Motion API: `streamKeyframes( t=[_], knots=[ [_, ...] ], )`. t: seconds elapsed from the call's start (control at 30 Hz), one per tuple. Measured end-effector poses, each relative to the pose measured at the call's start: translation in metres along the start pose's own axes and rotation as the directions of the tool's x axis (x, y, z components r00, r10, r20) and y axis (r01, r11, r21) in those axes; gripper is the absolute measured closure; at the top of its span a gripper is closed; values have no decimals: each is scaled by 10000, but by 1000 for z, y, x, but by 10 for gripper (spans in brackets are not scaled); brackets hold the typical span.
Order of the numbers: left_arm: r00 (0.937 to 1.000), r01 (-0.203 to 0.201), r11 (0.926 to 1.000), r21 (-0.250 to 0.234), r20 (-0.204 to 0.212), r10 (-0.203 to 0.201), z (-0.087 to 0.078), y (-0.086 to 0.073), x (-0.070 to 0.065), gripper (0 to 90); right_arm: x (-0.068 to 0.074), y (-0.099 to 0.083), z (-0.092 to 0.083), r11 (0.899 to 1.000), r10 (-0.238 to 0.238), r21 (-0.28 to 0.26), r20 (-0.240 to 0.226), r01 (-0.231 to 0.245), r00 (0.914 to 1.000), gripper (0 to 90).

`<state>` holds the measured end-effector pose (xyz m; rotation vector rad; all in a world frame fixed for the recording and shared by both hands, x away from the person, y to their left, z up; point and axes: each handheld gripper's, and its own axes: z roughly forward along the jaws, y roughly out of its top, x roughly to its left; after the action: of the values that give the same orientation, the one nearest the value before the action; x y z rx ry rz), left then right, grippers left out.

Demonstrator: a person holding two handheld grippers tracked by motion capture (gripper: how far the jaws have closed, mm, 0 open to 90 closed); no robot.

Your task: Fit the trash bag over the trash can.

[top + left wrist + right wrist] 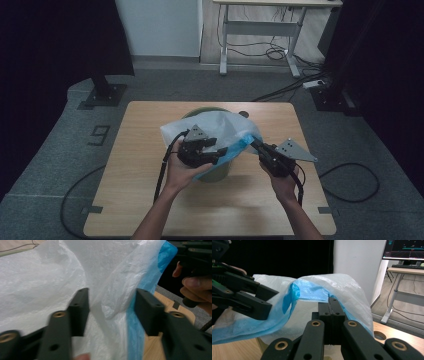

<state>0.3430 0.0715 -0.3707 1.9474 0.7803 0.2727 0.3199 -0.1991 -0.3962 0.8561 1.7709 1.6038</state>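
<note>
Plastic bag [337, 287], right claw [331, 302] pinching, left claw [111, 312] apart

Left gripper [216, 148] held palm-up in the left hand [181, 170] — jaws spread wide; right gripper [255, 145] — jaws pressed together, gripped by the right hand [282, 181].

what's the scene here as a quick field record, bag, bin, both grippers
bag: thin white plastic bag with a blue rim band, draped over the bin
bin: green bin on the wooden table
left gripper: jaws open, bag edge between them
right gripper: jaws shut on the bag's blue rim
hands: one on each gripper
</note>
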Motion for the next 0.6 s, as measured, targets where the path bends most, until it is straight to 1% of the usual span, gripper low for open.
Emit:
streamKeyframes(
  t=[0.13,0.17,0.2,0.3,0.37,0.43,0.47,0.53,0.57,0.6],
  knots=[
    [9995,183,9998,-60,274,-181,-1,-1,3,703,-3,0,-3,10000,81,-49,60,-81,9999,886],
    [9987,267,9996,-70,446,-263,0,-1,4,745,-3,0,-4,9999,121,-49,68,-121,9999,886],
    [9976,333,9994,-73,608,-328,0,0,5,780,-4,0,-4,9999,158,-61,68,-158,9999,886],
    [9953,409,9992,-43,877,-404,2,0,7,866,-5,0,-5,9998,176,-53,77,-175,9998,885],
    [9945,410,9991,-74,969,-401,2,1,7,893,-5,-1,-6,9998,166,-50,66,-166,9998,884],
    [9941,343,9994,-47,1032,-337,3,0,7,897,-6,-1,-6,9998,173,-48,78,-172,9998,878],
    [9945,316,9995,-87,998,-306,2,0,7,897,-7,-1,-7,9998,204,-36,79,-203,9998,856],
    [9949,381,9989,-256,949,-355,1,0,8,897,-9,-2,-7,9997,248,11,239,-248,9994,771],
    [9946,432,9984,-353,955,-397,-1,1,9,898,-10,-4,-8,9996,276,18,368,-277,9989,752],
    [9950,467,9979,-442,907,-425,-2,1,9,898,-10,-5,-9,9994,347,18,371,-348,9987,731]
  ],
)
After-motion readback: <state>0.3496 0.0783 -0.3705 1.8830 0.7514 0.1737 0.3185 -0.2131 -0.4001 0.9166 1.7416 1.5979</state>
